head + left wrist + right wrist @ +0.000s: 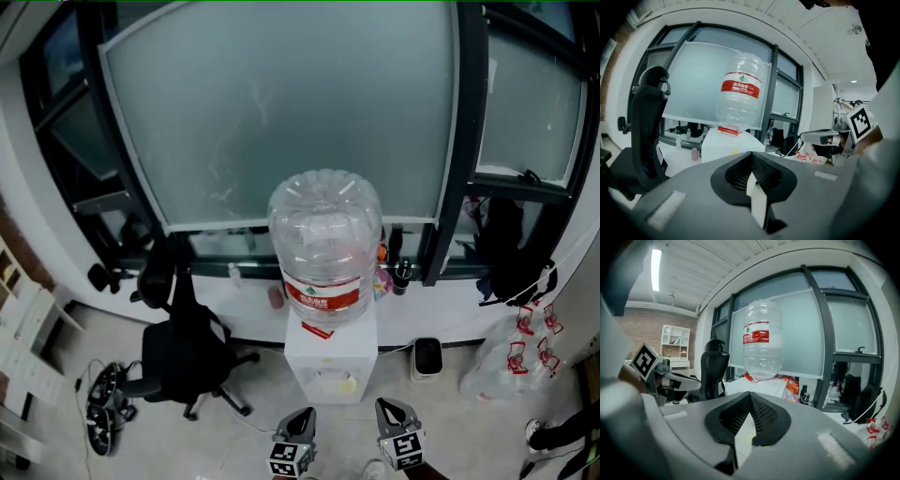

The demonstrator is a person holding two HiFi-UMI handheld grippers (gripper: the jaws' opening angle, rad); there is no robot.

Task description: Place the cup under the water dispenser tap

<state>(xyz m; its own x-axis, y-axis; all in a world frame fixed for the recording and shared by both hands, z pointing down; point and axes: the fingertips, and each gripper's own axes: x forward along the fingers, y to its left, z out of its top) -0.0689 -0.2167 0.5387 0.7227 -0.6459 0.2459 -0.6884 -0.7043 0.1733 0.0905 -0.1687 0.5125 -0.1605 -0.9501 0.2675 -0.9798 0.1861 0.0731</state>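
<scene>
Chair: black, left of the dispenser.
Left gripper: your jaws are pressed together, pinching nothing.
Dispenser: white, just ahead of both grippers, bottle on top.
Right gripper: your jaws are pressed together, empty.
Cup: cannot tell where.

The bottle sits on the water dispenser before the window, office chair to its left.

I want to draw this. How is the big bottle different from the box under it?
The water bottle is clear and round with a red label; the dispenser is white and boxy. The bottle sits neck-down on top; the dispenser stands on the floor. Both stand by the window.
</scene>
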